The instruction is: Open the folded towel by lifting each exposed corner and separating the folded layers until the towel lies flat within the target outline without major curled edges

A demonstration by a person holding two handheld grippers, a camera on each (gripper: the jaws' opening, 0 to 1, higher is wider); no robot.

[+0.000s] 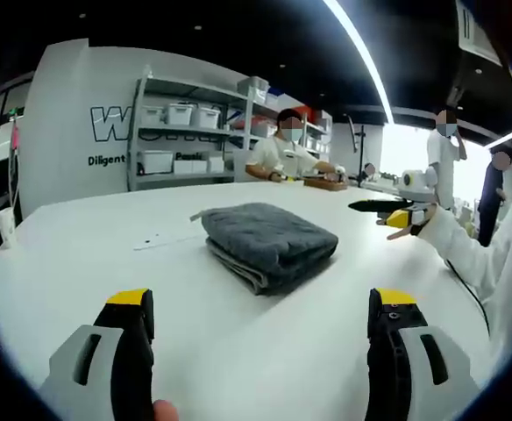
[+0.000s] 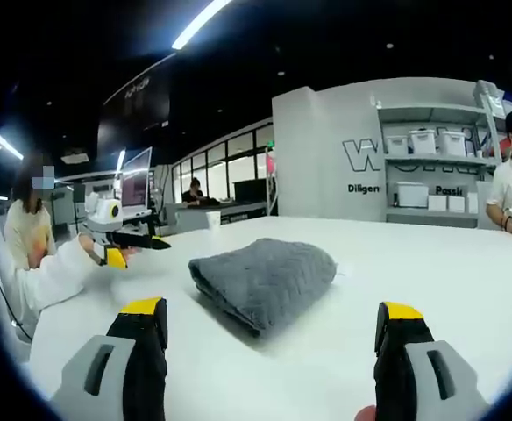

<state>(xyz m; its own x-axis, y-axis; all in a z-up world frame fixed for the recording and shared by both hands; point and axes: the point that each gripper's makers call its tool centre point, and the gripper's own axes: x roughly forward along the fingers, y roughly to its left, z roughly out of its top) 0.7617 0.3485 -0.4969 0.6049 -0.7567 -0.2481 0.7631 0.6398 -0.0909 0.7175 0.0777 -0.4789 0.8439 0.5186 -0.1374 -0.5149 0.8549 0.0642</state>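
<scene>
— Item one?
— Grey towel (image 1: 269, 244), folded in thick layers, lying on the white worktop (image 1: 89, 263); also in the right gripper view (image 2: 265, 281).
— Position against the fingers?
— Ahead of both pairs, apart from them, roughly centred between the tips. Left gripper (image 1: 262, 314): fingers spread wide, released, holding nothing. Right gripper (image 2: 273, 323): likewise parted and empty.
— Surroundings?
— Shelving unit (image 1: 181, 132) with white bins behind; a seated person (image 1: 284, 153) at the far edge.
</scene>
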